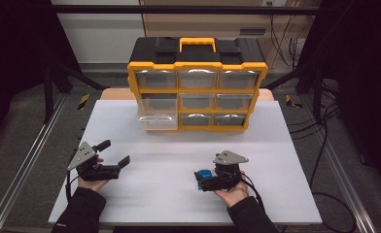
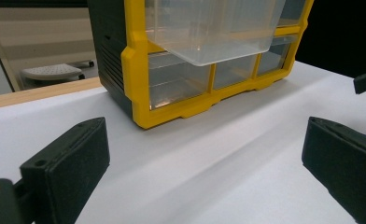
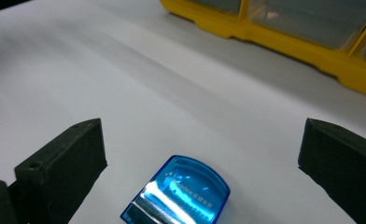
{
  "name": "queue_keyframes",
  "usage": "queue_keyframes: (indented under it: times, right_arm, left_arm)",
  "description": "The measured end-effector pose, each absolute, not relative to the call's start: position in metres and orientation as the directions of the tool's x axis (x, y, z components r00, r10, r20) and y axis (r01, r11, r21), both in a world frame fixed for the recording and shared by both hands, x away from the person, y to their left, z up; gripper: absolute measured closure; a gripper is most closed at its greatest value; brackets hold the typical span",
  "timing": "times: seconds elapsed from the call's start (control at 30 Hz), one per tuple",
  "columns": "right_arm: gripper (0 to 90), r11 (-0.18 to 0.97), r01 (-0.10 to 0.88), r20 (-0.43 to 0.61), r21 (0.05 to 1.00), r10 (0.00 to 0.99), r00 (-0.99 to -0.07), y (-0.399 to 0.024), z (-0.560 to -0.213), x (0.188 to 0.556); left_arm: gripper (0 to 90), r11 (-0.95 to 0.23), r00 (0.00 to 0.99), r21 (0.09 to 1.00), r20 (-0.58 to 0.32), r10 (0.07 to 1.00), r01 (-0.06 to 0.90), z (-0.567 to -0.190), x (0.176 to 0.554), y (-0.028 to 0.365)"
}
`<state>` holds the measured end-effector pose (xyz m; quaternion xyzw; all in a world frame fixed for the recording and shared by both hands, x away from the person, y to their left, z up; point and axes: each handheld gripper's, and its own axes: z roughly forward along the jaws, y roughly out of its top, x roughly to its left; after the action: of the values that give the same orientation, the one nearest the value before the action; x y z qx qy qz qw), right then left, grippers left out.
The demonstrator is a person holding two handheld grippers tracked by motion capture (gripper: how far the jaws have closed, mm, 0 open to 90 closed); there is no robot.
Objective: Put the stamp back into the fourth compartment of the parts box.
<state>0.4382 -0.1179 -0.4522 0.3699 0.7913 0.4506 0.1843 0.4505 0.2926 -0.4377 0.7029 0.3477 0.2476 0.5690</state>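
Observation:
A small blue translucent plastic piece [image 3: 179,196] lies flat on the white table between the wide-apart jaws of my right gripper [image 3: 200,154]; nothing touches it. From above, the blue piece [image 1: 204,174] sits at the tips of the right gripper [image 1: 203,180], low and right of centre. My left gripper [image 1: 114,152] is open and holds nothing at the table's left; in its own view the left gripper [image 2: 204,154] faces the yellow and black drawer cabinet [image 2: 139,74]. The cabinet [image 1: 198,87] stands at the back, and its clear left-middle drawer [image 1: 158,115] is pulled out.
The white table top [image 1: 169,160] is bare between the grippers and the cabinet. A wooden board edge [image 2: 36,91] shows behind it. Metal frame rails [image 1: 28,160] run along both sides, and cables [image 1: 324,141] lie on the floor at the right.

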Motion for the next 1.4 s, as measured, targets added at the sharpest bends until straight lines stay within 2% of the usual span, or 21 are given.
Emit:
queue_keyframes:
  times: [0.4,0.6,0.87,1.1,1.4]
  right_arm:
    - [3.7,0.397,0.508,0.037,0.764,0.76,-0.649,-0.105,-0.469,0.442]
    - [9.4,0.429,0.552,0.046,0.715,0.759,-0.649,-0.104,-0.475,0.445]
    - [21.7,0.453,0.583,0.07,0.675,0.747,-0.661,-0.102,-0.478,0.446]
    - [24.0,0.453,0.593,0.056,0.665,0.762,-0.645,-0.099,-0.476,0.445]
    - [31.4,0.457,0.602,0.057,0.655,0.765,-0.642,-0.102,-0.475,0.445]
  left_arm:
    - [0.7,-0.111,0.637,0.971,-0.05,0.769,0.21,-0.438,0.45,0.292]
    - [0.9,-0.114,0.638,0.969,-0.053,0.768,0.217,-0.439,0.451,0.292]
    - [1.1,-0.115,0.636,0.968,-0.054,0.769,0.222,-0.439,0.451,0.292]
    - [1.2,-0.115,0.635,0.968,-0.056,0.77,0.225,-0.439,0.451,0.292]
    - [1.4,-0.119,0.637,0.967,-0.055,0.769,0.227,-0.44,0.451,0.292]
